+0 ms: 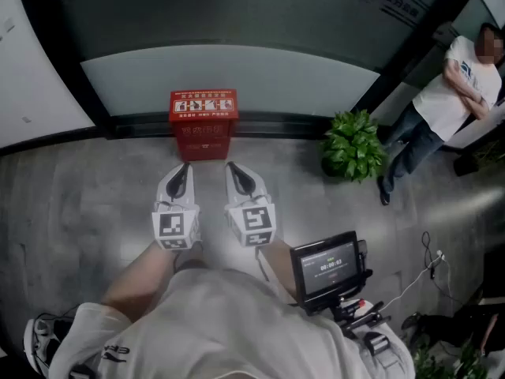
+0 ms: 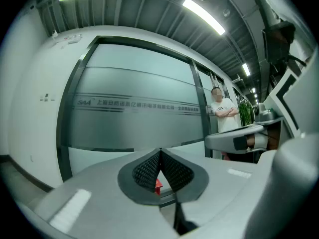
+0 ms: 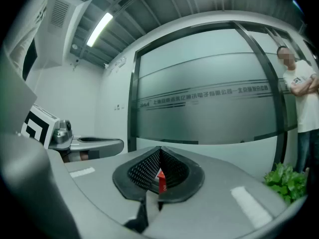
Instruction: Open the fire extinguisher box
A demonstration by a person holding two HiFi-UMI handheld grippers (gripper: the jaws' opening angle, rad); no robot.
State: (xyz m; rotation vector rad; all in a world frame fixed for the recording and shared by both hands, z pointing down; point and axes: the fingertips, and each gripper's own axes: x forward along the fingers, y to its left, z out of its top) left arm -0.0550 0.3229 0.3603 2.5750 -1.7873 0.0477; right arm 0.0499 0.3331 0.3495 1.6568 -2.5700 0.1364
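The head camera looks steeply down from above the person onto the grey floor (image 1: 95,188). The red fire extinguisher box (image 1: 203,125) stands ahead against the frosted glass wall (image 1: 237,69). The cameras on the left gripper (image 1: 186,166) and the right gripper (image 1: 230,166) sit low and face roughly level toward that box. Each looks along its own fingers (image 2: 144,171), which fill the near foreground and leave only a red sliver of the box visible. All three views share the box, the glass wall, the potted plant (image 1: 353,144) right of the box, and the bystander (image 1: 450,93) beyond it.
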